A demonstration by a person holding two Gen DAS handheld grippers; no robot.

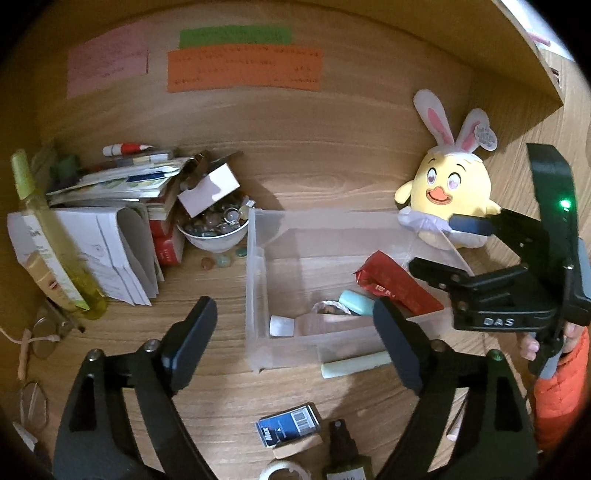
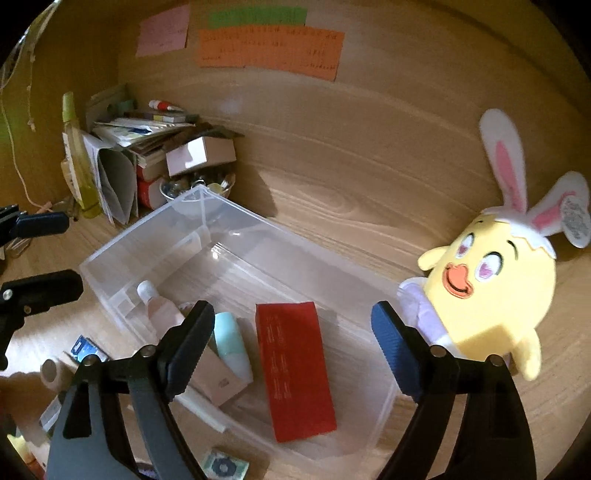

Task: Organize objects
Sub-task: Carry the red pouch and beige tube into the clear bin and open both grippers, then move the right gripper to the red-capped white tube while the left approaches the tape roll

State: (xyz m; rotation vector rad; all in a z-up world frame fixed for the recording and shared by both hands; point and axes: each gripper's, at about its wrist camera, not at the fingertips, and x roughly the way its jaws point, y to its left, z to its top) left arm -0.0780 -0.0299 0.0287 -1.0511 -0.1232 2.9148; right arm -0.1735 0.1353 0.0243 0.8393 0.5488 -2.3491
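Black fingers [image 2: 388, 350] spread, tilted over clear bin [image 2: 110, 258]

Wooden desk [image 1: 295, 192], clear bin [image 1: 255, 266], plush chick [image 1: 448, 184], bowl [image 1: 212, 236], blue box [image 1: 288, 424]

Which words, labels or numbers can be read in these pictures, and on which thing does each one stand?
"DAS": on the right gripper.
Orange note, pink note, green note: writing too blurred to read.
Red packet: gold characters, unreadable.
Blue box: barcode and white logo, too small.
Plush tag: blurred.
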